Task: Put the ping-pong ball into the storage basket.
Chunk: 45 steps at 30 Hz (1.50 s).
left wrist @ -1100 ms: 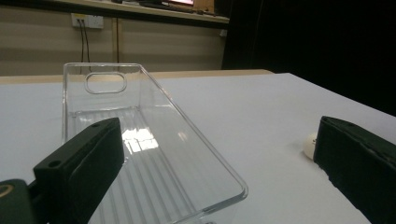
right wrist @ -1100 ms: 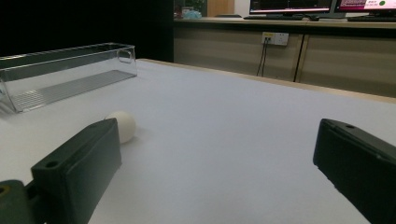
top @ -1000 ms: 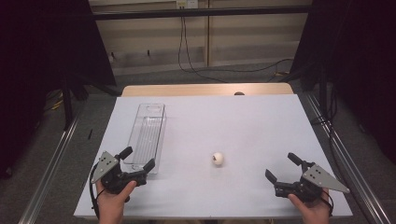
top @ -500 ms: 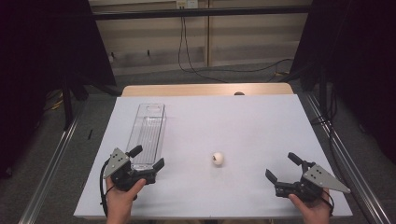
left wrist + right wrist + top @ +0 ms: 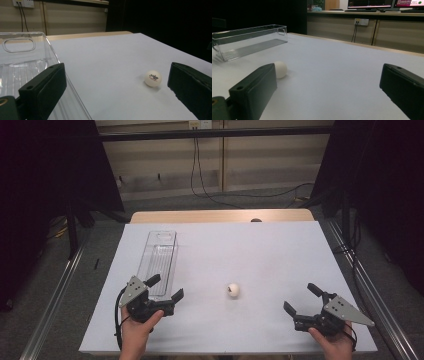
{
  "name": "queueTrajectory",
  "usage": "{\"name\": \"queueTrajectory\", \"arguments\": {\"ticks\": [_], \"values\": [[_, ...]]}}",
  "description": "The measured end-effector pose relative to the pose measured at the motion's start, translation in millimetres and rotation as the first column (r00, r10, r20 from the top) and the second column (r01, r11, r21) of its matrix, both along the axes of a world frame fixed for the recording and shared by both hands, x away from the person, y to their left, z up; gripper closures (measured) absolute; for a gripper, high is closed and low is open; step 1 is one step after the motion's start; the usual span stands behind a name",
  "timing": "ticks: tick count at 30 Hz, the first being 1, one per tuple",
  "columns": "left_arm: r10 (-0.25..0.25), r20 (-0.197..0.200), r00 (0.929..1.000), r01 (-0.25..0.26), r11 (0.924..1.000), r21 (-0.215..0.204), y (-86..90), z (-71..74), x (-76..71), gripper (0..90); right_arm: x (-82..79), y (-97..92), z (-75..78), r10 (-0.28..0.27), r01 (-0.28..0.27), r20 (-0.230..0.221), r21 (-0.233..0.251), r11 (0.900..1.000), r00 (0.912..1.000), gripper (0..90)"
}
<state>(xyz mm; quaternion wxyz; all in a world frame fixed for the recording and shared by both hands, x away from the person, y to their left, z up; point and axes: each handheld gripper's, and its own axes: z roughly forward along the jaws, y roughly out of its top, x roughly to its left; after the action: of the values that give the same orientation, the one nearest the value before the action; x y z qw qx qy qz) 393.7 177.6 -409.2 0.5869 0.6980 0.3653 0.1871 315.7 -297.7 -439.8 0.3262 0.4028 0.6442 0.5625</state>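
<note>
Two claws rest low over the white bench (image 5: pixel 260 250), one in each hand, and both are spread wide with nothing between the jaws. Seen from the high view, we hold the left claw (image 5: pixel 163 289) at about 7 o'clock on the bench, its far jaw reaching over the near end of the clear bin (image 5: pixel 159 260) and its near jaw over bare bench just beside it. The right claw (image 5: pixel 302 299) sits at about 5 o'clock, well apart from everything else.

Between them, near 6 o'clock, lies the ball (image 5: pixel 232 290), white with a small printed mark, alone on the bench and touched by neither claw. In the left gripper view the ball (image 5: pixel 153 78) appears just inside the right jaw, at about 3 o'clock, with the bin (image 5: pixel 25 65) behind the left jaw. In the right gripper view the ball (image 5: pixel 281 69) peeks from behind the left jaw, and the bin (image 5: pixel 249 41) stands farther off toward 10 o'clock.
</note>
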Motion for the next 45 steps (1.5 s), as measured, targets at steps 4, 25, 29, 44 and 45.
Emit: {"name": "queueTrajectory", "arguments": {"ticks": [4, 25, 29, 44, 45], "values": [[0.0, -0.001, 1.0, 0.0, 0.9999, 0.011, -5.8, 0.5, 0.3, 2.2, 0.0, -0.1, -0.1, 0.004, -0.004, -0.003, 0.002, 1.0, 1.0, 0.6], [-0.057, -0.001, 0.9984, 0.057, 0.9971, 0.05, -32.3, 1.2, 5.8, 2.4, 0.6, 0.8, -0.3, 0.005, -0.005, -0.006, 0.002, 1.0, 1.0, 0.7], [-0.063, -0.006, 0.998, 0.063, 0.9969, 0.048, -36.0, 0.7, 7.4, 2.4, 0.4, 0.7, -0.1, 0.006, -0.006, -0.006, 0.003, 1.0, 1.0, 0.7], [-0.085, -0.031, 0.9959, 0.087, 0.9936, 0.071, -54.7, -3.0, 13.1, 2.9, 0.7, 1.3, 0.0, 0.011, -0.011, -0.005, 0.004, 0.9999, 0.9999, 0.7], [-0.084, -0.033, 0.9959, 0.087, 0.9938, 0.069, -56.0, -3.3, 13.4, 2.9, 0.7, 1.3, -0.1, 0.011, -0.011, -0.008, 0.006, 0.9999, 0.9999, 0.7]]}}
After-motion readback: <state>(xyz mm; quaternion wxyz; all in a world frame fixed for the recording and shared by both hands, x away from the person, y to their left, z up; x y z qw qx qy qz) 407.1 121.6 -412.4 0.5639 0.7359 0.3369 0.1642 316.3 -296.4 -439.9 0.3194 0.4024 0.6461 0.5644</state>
